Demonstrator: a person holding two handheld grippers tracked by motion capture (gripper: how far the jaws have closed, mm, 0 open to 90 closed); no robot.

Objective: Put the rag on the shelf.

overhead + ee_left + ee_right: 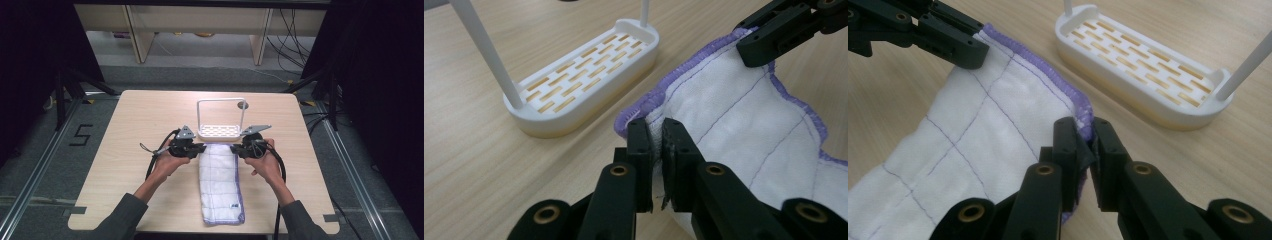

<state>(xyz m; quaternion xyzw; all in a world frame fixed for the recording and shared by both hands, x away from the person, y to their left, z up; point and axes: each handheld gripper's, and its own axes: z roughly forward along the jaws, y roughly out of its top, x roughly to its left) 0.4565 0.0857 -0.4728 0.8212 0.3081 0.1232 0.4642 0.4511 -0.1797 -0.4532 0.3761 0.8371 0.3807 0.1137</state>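
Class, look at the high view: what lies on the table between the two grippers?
The cloth's far edge spans from left gripper to right gripper, each pinching a corner.

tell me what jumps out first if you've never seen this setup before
First, the white cloth with purple edging, lying lengthwise at the middle of the wooden table. Its far two corners are pinched, one by the left gripper and one by the right gripper. Just beyond the cloth stands a white slotted rack with a tall hoop handle.
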